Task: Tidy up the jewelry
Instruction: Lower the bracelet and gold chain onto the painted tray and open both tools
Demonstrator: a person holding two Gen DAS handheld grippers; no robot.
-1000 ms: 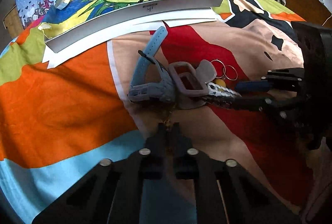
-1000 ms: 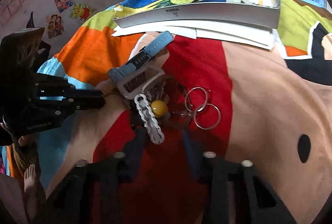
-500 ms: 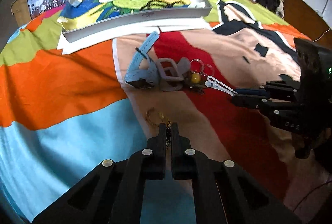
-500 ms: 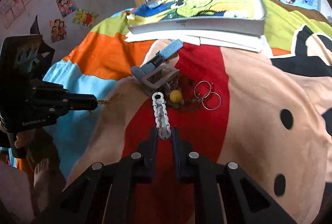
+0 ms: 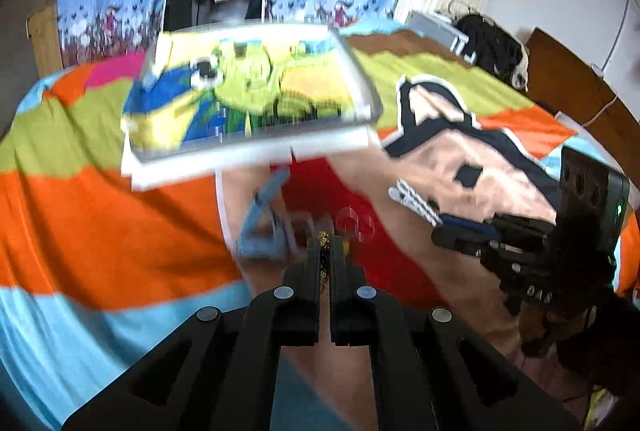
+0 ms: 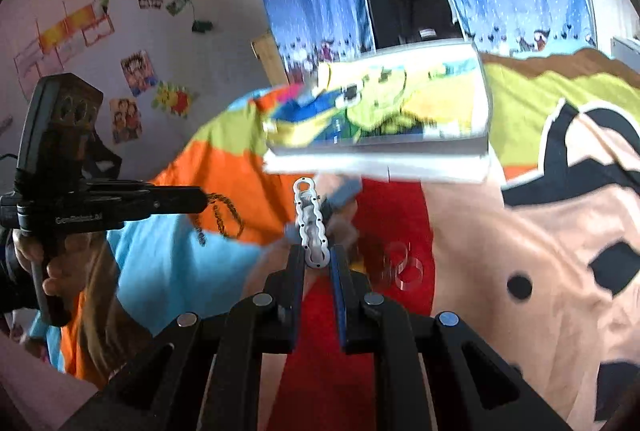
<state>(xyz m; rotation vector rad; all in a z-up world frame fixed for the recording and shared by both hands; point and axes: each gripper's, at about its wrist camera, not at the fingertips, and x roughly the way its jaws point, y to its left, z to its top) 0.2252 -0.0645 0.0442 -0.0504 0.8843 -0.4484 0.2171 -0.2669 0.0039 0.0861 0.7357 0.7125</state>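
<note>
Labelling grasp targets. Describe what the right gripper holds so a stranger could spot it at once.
Start at the white tray with the green cartoon lining on the colourful bedspread. In front of it, the right gripper holds up a white wavy hair clip. The gold chain hanging from the left gripper is thin and limp.

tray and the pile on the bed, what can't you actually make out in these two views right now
- White tray, both views: motion blur smears whatever lies inside it.
- Pile by the blue watch strap, both views: blurred; partly behind the left gripper in the left wrist view.
- Gold chain, left wrist view: mostly hidden between the shut fingers.
- White clip, right wrist view: lower end hidden inside the right gripper.
</note>
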